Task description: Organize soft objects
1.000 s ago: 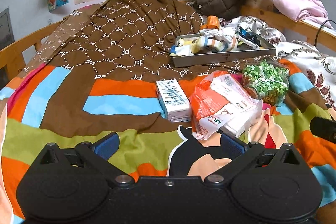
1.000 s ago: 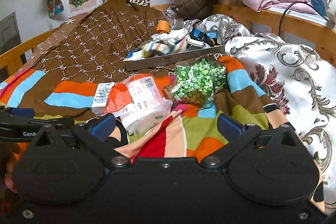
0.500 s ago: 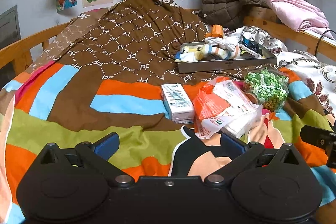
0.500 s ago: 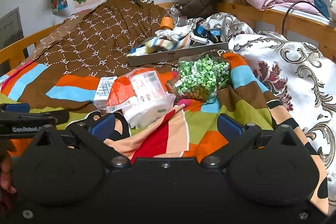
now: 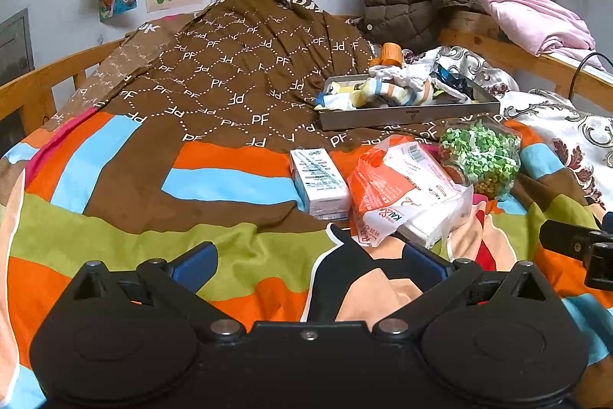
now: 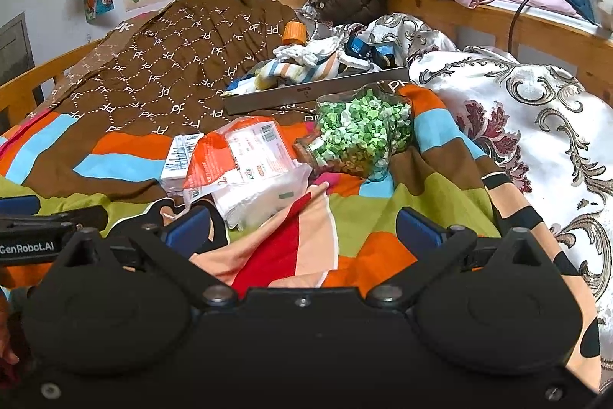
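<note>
even, soft indoor light, faint shadows, no glare; sharp ahead of each hand-held gripper, fisheye bending and dark corners.

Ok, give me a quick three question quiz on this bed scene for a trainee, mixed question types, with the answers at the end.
1. True or false: the metal tray is empty.
2. What lies between the white carton and the jar of green paper stars?
A. orange tissue pack
B. a pillow
C. a book
3. Are both hand-held grippers, left and right, open or shut?

Key: 1 false, it holds socks; 2 A, the orange tissue pack; 3 open.
</note>
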Tool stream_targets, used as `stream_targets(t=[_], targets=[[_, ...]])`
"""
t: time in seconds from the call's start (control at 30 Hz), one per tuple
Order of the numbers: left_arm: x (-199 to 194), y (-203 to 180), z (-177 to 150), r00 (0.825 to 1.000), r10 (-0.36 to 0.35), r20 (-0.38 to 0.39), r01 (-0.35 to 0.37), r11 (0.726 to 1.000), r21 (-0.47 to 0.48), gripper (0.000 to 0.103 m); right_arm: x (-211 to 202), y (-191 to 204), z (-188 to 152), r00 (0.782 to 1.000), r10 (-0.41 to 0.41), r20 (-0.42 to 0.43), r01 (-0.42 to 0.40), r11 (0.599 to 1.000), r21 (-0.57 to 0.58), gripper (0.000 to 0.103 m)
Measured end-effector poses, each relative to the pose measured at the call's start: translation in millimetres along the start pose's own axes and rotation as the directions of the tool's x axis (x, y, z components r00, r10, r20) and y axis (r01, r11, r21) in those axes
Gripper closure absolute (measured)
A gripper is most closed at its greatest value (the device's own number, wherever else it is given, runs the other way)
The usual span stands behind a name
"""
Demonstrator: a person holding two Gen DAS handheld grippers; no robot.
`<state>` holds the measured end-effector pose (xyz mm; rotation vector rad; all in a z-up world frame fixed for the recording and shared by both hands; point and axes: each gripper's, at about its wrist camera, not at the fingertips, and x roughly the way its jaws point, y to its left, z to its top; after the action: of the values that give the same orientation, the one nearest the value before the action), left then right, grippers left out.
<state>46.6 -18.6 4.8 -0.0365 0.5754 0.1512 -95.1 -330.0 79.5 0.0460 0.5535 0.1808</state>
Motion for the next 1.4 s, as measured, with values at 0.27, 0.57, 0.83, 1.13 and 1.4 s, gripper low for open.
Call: stream_targets(t=[0.27,0.57,0.83,1.13,1.4], targets=[[0.8,-0.5,-0.9,1.0,-0.001,-0.005,0.001,1.0,0.004,0.001,-0.6,0.9,-0.1,1.0,0.0,0.002,0.0,1.0,0.0,0.001],[0.6,-1.5,-1.6,1.0,-0.004,-0.008,0.004,1.0,0.007,0.001,-0.4,1.5,-0.2,1.0,-0.001,0.003,0.001,1.0,-0.002,0.001],[0.3,-2.6,-2.3,1.0,-0.004,-0.008,0.004,1.0,0.008,0.001,-0.3,1.1,-0.2,1.0,0.0,0.004,0.0,1.0,-0.003,0.001],[0.7,-3.1,-2.7,1.0,-0.005,-0.01,0.005,1.0,0.008,0.001,-0.3,2.4,-0.5,1.0,-0.001,0.003,0.001,1.0,-0.002,0.001],[1.0,-4.1,-4.4,1.0,-0.006,-0.017,0.006,1.0,0.008,0.001,-0.3,2.1,-0.6,1.0,-0.001,0.003,0.001,1.0,-0.003,0.001]])
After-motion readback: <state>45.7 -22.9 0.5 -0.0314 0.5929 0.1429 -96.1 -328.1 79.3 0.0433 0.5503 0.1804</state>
